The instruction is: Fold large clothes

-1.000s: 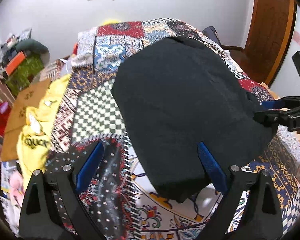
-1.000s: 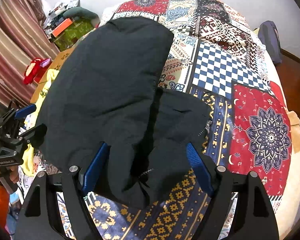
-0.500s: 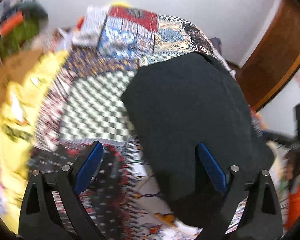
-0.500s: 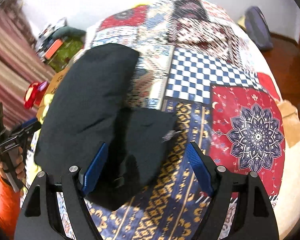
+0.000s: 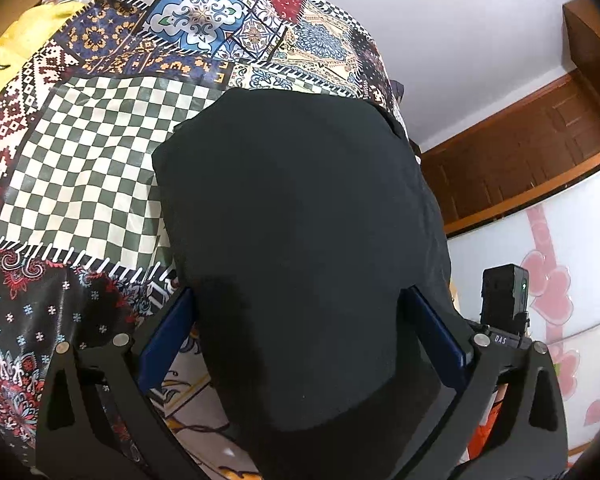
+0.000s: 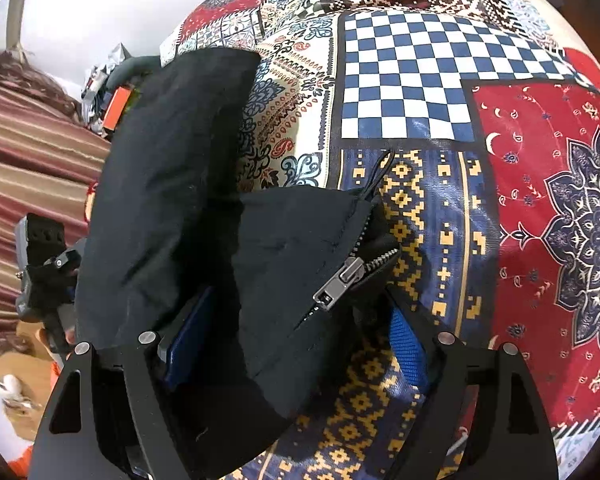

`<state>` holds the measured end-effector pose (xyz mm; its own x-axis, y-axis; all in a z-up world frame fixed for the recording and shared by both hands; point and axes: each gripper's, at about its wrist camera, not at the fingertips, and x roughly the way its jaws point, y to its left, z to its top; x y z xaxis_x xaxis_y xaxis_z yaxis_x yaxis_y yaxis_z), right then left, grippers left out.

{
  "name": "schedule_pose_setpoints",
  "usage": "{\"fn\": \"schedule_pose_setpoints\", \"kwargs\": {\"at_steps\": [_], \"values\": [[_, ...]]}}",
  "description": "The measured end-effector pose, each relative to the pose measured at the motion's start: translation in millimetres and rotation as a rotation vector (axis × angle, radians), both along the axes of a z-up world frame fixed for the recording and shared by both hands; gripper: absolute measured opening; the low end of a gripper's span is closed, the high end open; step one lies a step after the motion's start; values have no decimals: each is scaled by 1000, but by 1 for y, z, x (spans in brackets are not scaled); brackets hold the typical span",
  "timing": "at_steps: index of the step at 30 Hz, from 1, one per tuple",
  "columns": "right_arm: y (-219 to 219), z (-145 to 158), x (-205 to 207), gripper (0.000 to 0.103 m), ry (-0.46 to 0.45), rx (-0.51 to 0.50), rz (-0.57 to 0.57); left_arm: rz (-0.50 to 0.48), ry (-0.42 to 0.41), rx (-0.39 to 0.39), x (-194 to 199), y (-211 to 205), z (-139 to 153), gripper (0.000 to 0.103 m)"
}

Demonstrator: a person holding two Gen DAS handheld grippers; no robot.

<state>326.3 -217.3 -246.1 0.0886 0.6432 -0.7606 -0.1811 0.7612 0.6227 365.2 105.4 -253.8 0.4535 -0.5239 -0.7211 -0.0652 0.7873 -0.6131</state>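
1. My left gripper (image 5: 300,340) stands wide open, the near edge of the black jacket (image 5: 300,220) lying between its blue fingers (image 5: 166,340) but not pinched.
2. My right gripper (image 6: 296,340) is spread wide too, straddling a folded flap with a metal zipper pull (image 6: 340,284); nothing is clamped.
3. Beyond the left fingers, "DAS" (image 5: 500,340) is readable on my right gripper's body.
4. The jacket lies folded on the bed's patchwork bedspread (image 6: 404,76).
5. Farther off lies a yellow garment (image 5: 4,60).
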Motion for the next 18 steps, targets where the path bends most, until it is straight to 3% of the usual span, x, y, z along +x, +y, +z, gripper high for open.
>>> {"fn": "schedule_pose_setpoints", "kwargs": {"at_steps": [5, 7, 10, 18], "values": [[3, 2, 0, 66, -14, 20, 20, -17, 12, -27, 0, 4, -2, 102], [7, 7, 2, 44, -5, 53, 35, -28, -1, -5, -5, 1, 4, 96], [15, 19, 3, 25, -24, 57, 48, -36, -33, 28, -13, 1, 18, 84], [49, 63, 8, 18, -139, 18, 90, -48, -124, 63, -30, 10, 57, 74]]}}
